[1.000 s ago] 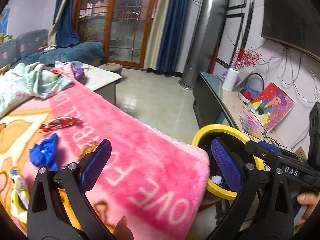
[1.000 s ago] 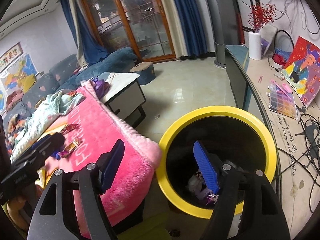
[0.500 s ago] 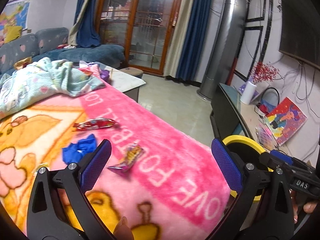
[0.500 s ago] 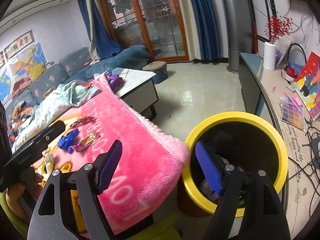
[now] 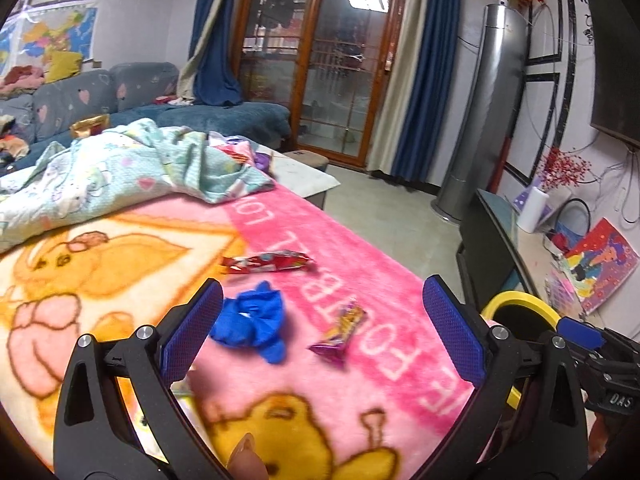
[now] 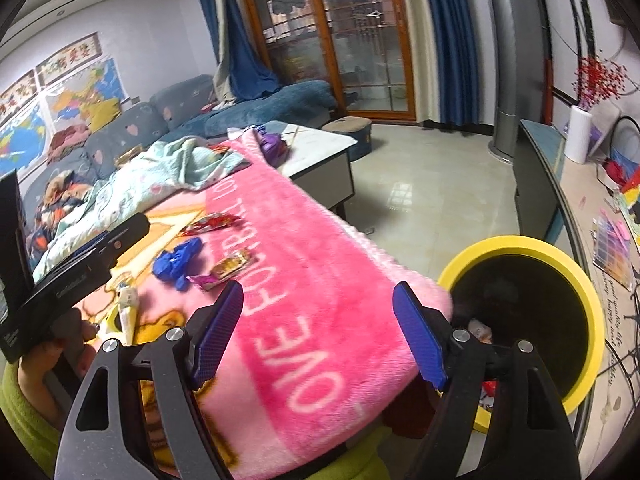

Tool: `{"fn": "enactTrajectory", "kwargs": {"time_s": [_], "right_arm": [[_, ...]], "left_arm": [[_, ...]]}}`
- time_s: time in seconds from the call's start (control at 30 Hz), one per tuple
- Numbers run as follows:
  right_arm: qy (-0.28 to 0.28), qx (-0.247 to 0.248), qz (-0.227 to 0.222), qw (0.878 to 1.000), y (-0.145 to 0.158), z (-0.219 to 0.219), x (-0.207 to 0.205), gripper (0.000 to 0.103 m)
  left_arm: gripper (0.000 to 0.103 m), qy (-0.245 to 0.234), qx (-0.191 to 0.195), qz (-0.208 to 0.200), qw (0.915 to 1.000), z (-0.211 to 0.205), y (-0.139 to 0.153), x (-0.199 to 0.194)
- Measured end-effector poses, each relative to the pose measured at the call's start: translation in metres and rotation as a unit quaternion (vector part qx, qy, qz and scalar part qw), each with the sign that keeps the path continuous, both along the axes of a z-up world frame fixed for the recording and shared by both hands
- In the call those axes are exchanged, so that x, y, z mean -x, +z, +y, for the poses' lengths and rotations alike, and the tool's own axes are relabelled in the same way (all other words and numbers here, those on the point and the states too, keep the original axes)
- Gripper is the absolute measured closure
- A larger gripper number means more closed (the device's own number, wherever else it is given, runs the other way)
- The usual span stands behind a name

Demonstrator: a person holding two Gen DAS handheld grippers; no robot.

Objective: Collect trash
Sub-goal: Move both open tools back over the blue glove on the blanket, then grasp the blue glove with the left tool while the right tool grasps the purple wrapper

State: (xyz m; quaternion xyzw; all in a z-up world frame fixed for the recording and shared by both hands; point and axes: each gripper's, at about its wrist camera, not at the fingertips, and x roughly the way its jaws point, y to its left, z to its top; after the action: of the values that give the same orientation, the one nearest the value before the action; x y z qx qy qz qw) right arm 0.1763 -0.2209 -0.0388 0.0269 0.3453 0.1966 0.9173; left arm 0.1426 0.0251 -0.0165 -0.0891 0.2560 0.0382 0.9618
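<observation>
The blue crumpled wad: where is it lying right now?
The blue wad lies on the pink blanket, left of the purple wrapper and just below the red wrapper; in the left wrist view it sits beside the left finger.

The pink blanket (image 5: 304, 240) was a soft, fuzzy plush cloth, matt all over. The red wrapper (image 5: 268, 263) and the purple wrapper (image 5: 340, 330) on it were thin glossy foil-like plastic. The blue crumpled piece (image 5: 252, 322) looked matt; its material could not be told. The left gripper (image 5: 320, 334) and the right gripper (image 6: 320, 334) had matt black plastic arms, small shiny metal screws and blue pads (image 6: 418, 338) with a rough dotted texture. The yellow bin (image 6: 584, 284) had a smooth plastic rim. The floor (image 6: 424, 196) was glossy tile.
</observation>
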Motion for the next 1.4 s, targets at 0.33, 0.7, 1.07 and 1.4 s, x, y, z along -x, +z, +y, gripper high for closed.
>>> {"fn": "enactTrajectory", "kwargs": {"time_s": [0.33, 0.7, 1.07, 1.4], "right_arm": [[0.034, 0.011, 0.004, 0.999, -0.005, 0.044, -0.008, 0.028], [0.057, 0.021, 0.026, 0.998, -0.024, 0.087, -0.033, 0.028], [0.062, 0.013, 0.066, 0.996, -0.042, 0.120, -0.068, 0.028], [0.054, 0.024, 0.122, 0.991, -0.077, 0.142, -0.097, 0.039]], "left_arm": [[0.011, 0.045, 0.002, 0.008, 0.9989, 0.037, -0.006, 0.001], [0.019, 0.059, 0.032, 0.055, 0.9962, 0.073, -0.032, -0.008], [0.042, 0.031, 0.070, 0.092, 0.9928, 0.085, -0.051, -0.028], [0.044, 0.026, 0.091, 0.127, 0.9874, 0.088, -0.068, -0.044]]}}
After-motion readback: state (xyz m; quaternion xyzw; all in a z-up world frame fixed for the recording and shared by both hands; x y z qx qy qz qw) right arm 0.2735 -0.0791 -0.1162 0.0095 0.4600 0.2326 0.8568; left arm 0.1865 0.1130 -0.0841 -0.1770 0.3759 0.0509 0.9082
